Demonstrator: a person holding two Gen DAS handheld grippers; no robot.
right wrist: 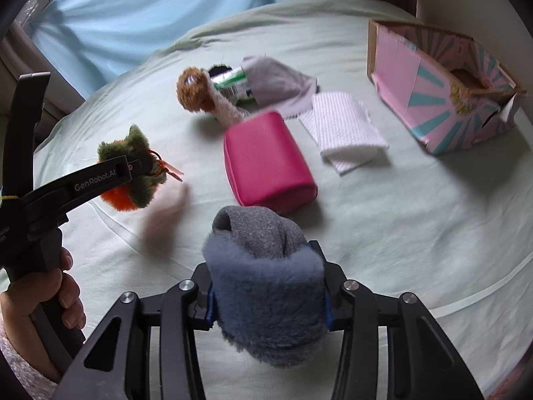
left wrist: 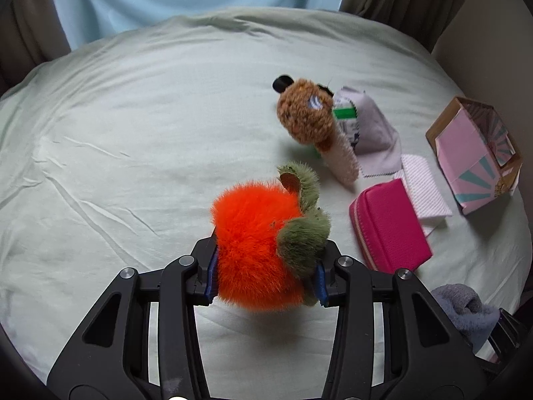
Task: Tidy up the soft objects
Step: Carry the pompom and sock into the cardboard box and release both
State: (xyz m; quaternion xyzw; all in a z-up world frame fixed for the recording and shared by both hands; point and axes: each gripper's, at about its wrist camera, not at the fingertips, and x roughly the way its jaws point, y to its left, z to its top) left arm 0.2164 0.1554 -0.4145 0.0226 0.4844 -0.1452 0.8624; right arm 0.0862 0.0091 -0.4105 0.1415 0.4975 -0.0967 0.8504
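My left gripper (left wrist: 265, 266) is shut on a fluffy orange plush with green leaves (left wrist: 256, 243), held above the bed; it also shows at the left of the right wrist view (right wrist: 128, 175). My right gripper (right wrist: 268, 296) is shut on a rolled grey fuzzy sock (right wrist: 266, 283), which shows at the lower right of the left wrist view (left wrist: 466, 306). On the sheet lie a brown-headed plush (left wrist: 306, 116) (right wrist: 196, 91), a pink zip pouch (left wrist: 388, 226) (right wrist: 266, 160), a folded white cloth (right wrist: 343, 130) and a grey cloth (right wrist: 279, 81).
An open pink and teal cardboard box (right wrist: 429, 80) (left wrist: 473, 153) stands at the right of the pale green bed sheet (left wrist: 133, 133). A green-labelled can (right wrist: 233, 85) lies under the grey cloth. A blue curtain (right wrist: 150, 16) hangs behind the bed.
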